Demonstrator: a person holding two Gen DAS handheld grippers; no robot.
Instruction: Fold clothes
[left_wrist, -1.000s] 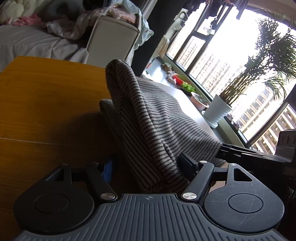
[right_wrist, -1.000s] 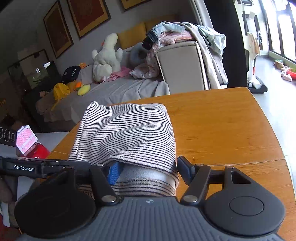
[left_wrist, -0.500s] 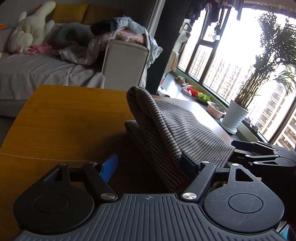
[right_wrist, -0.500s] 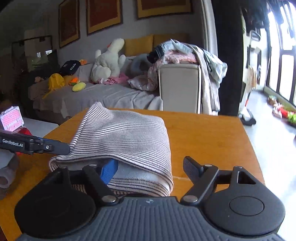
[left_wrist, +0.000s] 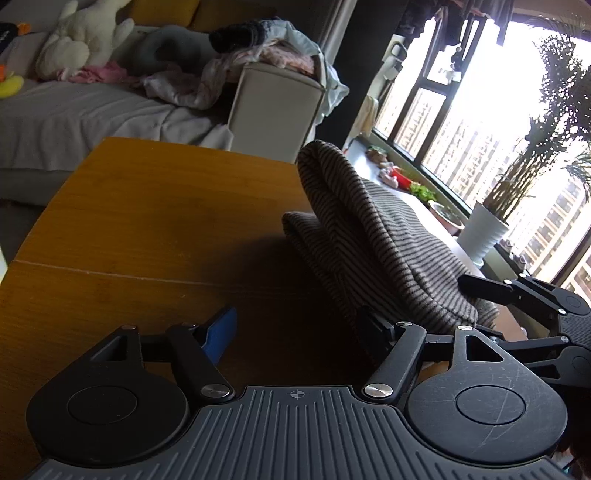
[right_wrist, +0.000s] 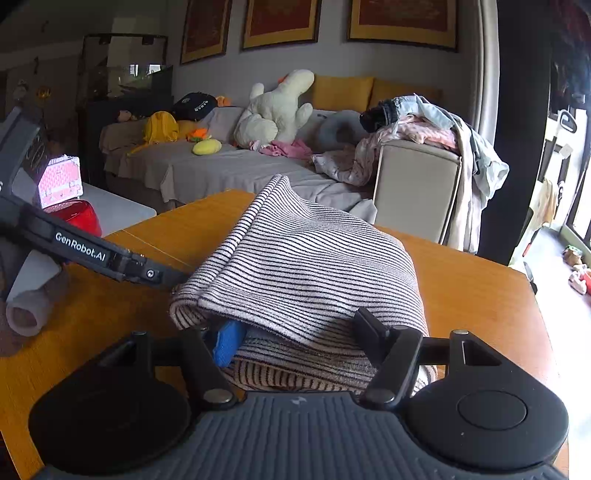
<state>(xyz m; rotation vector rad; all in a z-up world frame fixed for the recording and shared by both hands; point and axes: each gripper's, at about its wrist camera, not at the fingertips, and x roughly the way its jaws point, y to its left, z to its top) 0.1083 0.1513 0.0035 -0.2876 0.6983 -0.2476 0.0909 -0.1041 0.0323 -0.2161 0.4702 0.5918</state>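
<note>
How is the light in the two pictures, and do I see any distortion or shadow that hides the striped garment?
Left wrist view: the window is overexposed, so the striped garment is backlit and throws a dark shadow on the wooden table. Right wrist view: light is soft and even, the garment's stripes are sharp. Both views: fisheye bends the straight edges near the borders.

Wooden table (right_wrist: 472, 295), folded striped garment (right_wrist: 314, 266) on it

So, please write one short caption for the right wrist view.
Right gripper straddling the near end of a folded striped garment on a wooden table, sofa behind.
</note>
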